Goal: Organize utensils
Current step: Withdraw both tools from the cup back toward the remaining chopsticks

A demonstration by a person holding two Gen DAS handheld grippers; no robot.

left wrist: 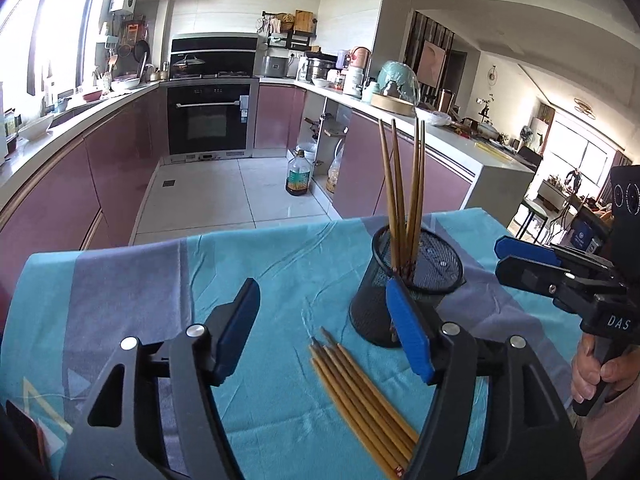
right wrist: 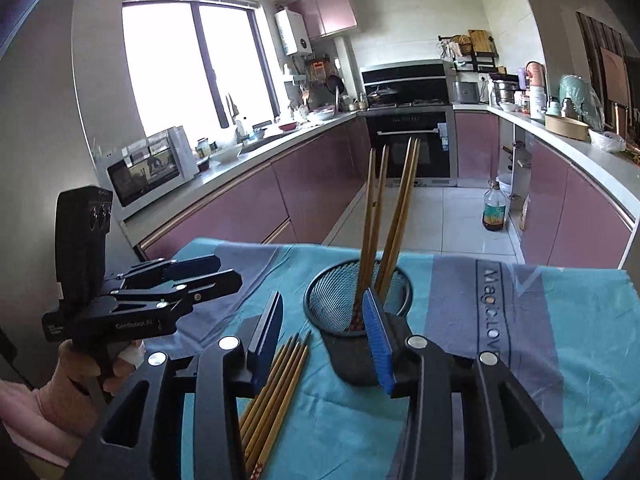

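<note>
A black mesh cup (left wrist: 376, 304) (right wrist: 352, 356) stands upright on the blue cloth with several wooden chopsticks (left wrist: 404, 188) (right wrist: 384, 216) standing in it. Several more chopsticks (left wrist: 360, 392) (right wrist: 276, 392) lie in a bundle on the cloth beside the cup. My left gripper (left wrist: 320, 324) is open and empty, just above the lying bundle with its right finger in front of the cup; it also shows in the right wrist view (right wrist: 224, 272). My right gripper (right wrist: 324, 320) is open and empty near the cup's near side; it also shows in the left wrist view (left wrist: 504, 256).
The table wears a blue and grey cloth (left wrist: 248, 264) (right wrist: 520, 320); its far edge drops to the tiled kitchen floor (left wrist: 224, 196). Pink cabinets and counters line both sides. An oil bottle (left wrist: 298, 174) stands on the floor.
</note>
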